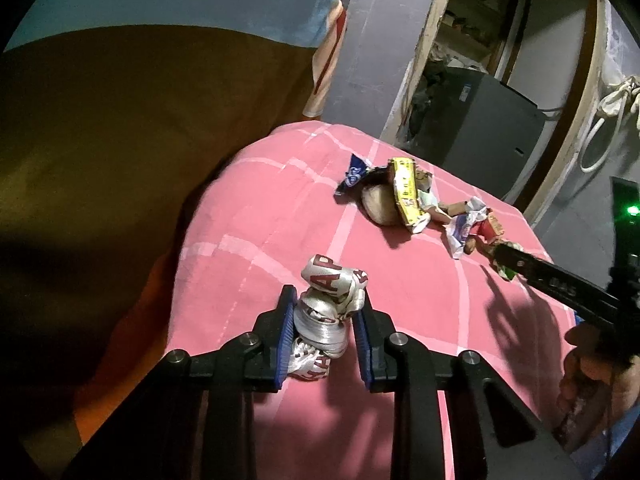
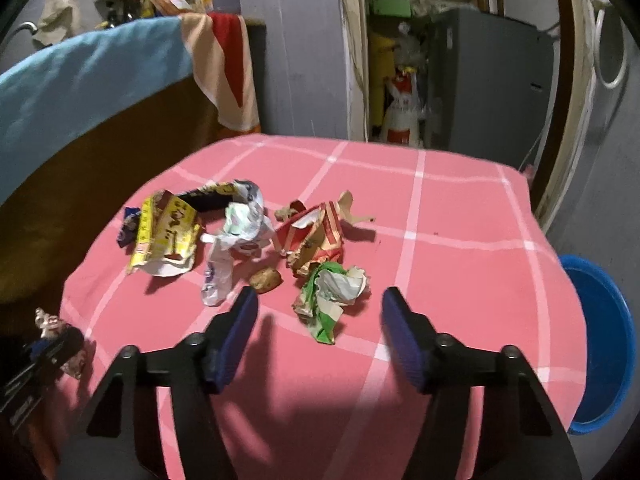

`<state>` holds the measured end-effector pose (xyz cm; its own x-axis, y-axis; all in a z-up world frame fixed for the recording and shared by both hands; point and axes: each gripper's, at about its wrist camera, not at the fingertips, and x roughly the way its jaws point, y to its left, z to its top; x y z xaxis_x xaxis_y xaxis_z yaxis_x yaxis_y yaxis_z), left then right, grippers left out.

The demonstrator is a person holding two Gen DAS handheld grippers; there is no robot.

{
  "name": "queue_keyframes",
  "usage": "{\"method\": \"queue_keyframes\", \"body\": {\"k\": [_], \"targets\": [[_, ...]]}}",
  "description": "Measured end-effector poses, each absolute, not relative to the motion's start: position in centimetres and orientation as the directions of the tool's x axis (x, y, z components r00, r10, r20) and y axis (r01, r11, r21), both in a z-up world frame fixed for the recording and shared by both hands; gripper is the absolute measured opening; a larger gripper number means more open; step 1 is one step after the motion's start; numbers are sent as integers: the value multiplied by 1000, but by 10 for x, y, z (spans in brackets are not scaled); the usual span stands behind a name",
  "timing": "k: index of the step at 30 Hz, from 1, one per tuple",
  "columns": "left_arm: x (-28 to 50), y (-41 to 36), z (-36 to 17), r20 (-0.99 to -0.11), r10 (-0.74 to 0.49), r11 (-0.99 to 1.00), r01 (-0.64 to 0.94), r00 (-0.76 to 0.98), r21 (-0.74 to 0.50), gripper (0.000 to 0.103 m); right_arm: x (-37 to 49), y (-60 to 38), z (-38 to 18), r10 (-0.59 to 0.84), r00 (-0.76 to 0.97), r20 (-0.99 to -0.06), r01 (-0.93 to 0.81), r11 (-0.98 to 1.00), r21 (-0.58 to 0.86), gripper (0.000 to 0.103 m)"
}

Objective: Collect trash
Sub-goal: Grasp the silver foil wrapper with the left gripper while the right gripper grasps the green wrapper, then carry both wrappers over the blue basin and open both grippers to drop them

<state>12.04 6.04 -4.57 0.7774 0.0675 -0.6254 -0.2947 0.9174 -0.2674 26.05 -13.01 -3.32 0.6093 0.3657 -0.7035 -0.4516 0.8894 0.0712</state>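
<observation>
My left gripper [image 1: 325,304] is shut on a crumpled silver wrapper [image 1: 330,300] with red letters, held just above the pink checked cloth [image 1: 248,216]. A pile of trash lies farther back: a yellow wrapper [image 1: 406,190], a blue wrapper [image 1: 354,172] and white scraps [image 1: 464,226]. My right gripper [image 2: 320,304] is open, its fingers either side of a crumpled green and white wrapper [image 2: 334,296]. Beyond it lie a yellow wrapper [image 2: 166,232], a white wrapper [image 2: 240,232], a red torn carton [image 2: 316,236] and a brown lump [image 2: 265,279]. The right gripper also shows in the left wrist view [image 1: 502,258].
A blue bucket [image 2: 604,340] stands on the floor right of the cloth-covered surface. A brown board with a blue towel [image 2: 88,76] rises at the left. A grey cabinet [image 2: 492,80] and a doorway are behind.
</observation>
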Motion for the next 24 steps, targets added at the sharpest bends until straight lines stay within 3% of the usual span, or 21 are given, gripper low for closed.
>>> {"method": "queue_keyframes", "body": {"k": [8, 15, 24], "targets": [[132, 46, -40, -619, 15, 928, -241, 785, -284, 23, 268, -134, -41, 379, 564, -734, -446, 888, 116, 20], [142, 27, -26, -572, -30, 941, -170, 819, -294, 23, 256, -149, -30, 429, 583, -690, -467, 872, 148, 16], [160, -20, 4, -463, -122, 956, -23, 878, -294, 23, 226, -196, 7, 476, 685, -551, -460, 870, 178, 16]]}}
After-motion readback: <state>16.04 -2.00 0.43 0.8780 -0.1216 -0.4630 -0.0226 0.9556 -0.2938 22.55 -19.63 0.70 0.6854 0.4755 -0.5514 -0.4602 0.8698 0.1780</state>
